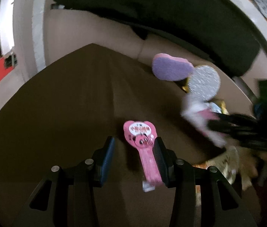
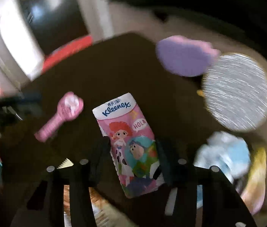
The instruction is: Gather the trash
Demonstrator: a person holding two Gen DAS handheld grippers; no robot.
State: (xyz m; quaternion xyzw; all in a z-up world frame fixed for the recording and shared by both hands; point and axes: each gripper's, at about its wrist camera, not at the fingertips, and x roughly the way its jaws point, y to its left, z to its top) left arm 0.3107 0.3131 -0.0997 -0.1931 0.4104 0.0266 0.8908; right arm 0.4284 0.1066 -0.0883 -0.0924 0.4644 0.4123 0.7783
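A pink heart-headed candy wrapper (image 1: 142,138) lies on the dark brown table (image 1: 57,113). My left gripper (image 1: 134,147) is open around its stem, the right finger touching it. In the right wrist view the same wrapper (image 2: 63,113) lies to the left. My right gripper (image 2: 132,151) is shut on a pink Kleenex tissue pack (image 2: 131,143) and holds it above the table (image 2: 105,71). The right gripper and pack also show blurred in the left wrist view (image 1: 205,121).
A purple-soled slipper (image 1: 171,69) and a silver glittery round thing (image 1: 203,81) lie at the table's far right edge. Light blue and yellow wrappers (image 2: 228,151) are piled at the right. A beige floor (image 1: 95,32) and a dark sofa (image 1: 171,9) lie beyond.
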